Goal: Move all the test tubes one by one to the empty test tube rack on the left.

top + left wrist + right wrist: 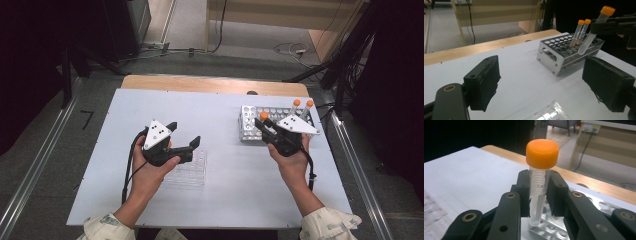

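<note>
In the high view the right claw (264,121) hangs over the near left end of the metal rack (248,129), which sits toward the far right corner of the worktop (210,115), and it has a capped tube (263,116) pinched between its jaws; two more tubes (302,106) stand upright in the rack's far right end. The left claw (186,134) hovers wide open and empty above a clear plastic rack (190,172) near the middle of the worktop's near edge. In the left gripper view the jaws stand far apart with nothing between them, and beyond them the tube (594,32) hangs tilted, its tip just above the metal rack (551,57), clear of the holes. In the right gripper view the jaws are shut tight on the tube (539,185) just under its orange cap (542,153), the clear barrel with printed scale marks hanging below. The tube looks light, stiff and smooth, likely thin plastic, so it could slip or swing if held loosely; the grip high on the barrel below the cap seems the sound place, since the cap's rim stops it sliding through and leaves the tip free to enter a hole.
</note>
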Available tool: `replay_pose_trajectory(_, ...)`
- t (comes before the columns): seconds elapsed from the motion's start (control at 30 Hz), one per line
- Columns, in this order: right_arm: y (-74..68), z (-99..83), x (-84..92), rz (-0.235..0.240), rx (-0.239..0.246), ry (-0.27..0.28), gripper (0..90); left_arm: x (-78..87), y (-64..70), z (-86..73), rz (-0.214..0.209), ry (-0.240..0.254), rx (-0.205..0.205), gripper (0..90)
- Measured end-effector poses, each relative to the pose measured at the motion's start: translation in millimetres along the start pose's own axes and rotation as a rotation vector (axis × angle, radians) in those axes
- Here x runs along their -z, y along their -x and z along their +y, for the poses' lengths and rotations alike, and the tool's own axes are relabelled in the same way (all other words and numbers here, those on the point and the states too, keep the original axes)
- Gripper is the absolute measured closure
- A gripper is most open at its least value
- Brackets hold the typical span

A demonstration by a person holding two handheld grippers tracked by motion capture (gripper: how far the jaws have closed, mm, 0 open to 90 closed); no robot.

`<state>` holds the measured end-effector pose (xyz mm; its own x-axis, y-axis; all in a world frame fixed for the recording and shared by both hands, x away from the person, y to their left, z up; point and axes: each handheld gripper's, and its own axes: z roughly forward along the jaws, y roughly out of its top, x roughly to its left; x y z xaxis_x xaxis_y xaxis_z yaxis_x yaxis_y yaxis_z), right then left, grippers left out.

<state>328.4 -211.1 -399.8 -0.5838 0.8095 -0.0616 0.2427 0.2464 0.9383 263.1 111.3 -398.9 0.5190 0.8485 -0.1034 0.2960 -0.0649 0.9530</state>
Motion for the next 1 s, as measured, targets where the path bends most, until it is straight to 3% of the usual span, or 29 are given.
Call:
replay_pose_trajectory(0.43,-45.6,2.4,-18.9,0.123,0.052,-0.034,71.6,-4.7,11.4,6.9,-0.021,0.027,-0.01,18.1)
replay_pose_trajectory(0.57,-60.5,5.4,-22.8,0.166,0.069,-0.031,71.6,-2.0,18.7,14.4,-0.044,0.06,-0.024,24.2)
replay_pose_trajectory(0.7,-75.1,11.5,-25.7,0.212,0.072,-0.027,71.7,-1.6,25.1,20.2,-0.058,0.083,-0.049,36.9)
replay_pose_trajectory(1.0,-108.0,22.8,-33.3,0.323,0.11,-0.045,71.7,-5.0,30.0,20.8,-0.069,0.073,-0.084,38.5)
